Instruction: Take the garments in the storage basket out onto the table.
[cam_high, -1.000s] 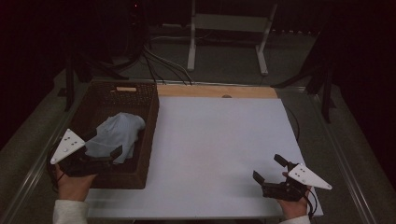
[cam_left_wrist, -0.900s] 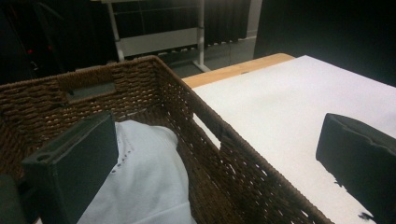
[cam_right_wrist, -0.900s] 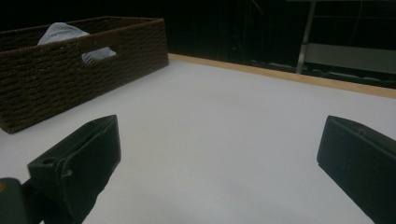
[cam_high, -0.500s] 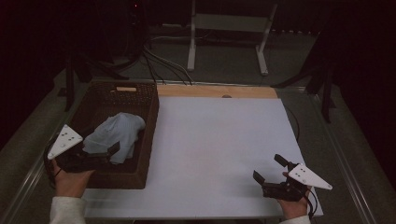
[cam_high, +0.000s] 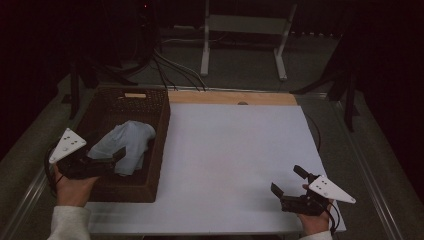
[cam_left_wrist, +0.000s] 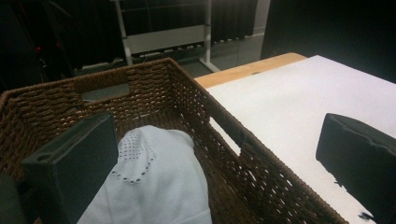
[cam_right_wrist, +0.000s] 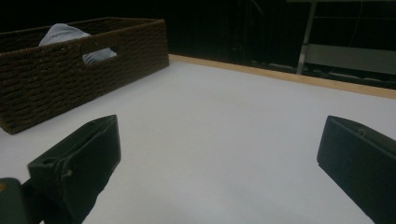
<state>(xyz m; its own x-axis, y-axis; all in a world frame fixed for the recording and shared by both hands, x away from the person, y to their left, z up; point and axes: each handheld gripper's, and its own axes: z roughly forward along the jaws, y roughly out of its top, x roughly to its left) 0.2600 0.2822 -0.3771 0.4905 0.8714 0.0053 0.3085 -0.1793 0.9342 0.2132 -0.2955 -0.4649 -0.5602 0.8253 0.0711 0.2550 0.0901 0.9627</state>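
We see a pale cloth (cam_high: 127, 146) lying heaped in the brown wicker basket (cam_high: 159, 150) at the left of the white table (cam_high: 235, 150). Our left gripper (cam_high: 107, 159) hovers over the basket's near end, jaws spread wide, one beside the cloth, gripping nothing. Our right gripper (cam_high: 289, 181) sits low over the table's near right corner, jaws apart and empty.

A white table top (cam_high: 235, 160) with a wooden strip (cam_high: 232, 98) along its far edge stands before a dark floor where black cables (cam_high: 172, 62) trail beside a pale metal stand (cam_high: 245, 37) on two feet.
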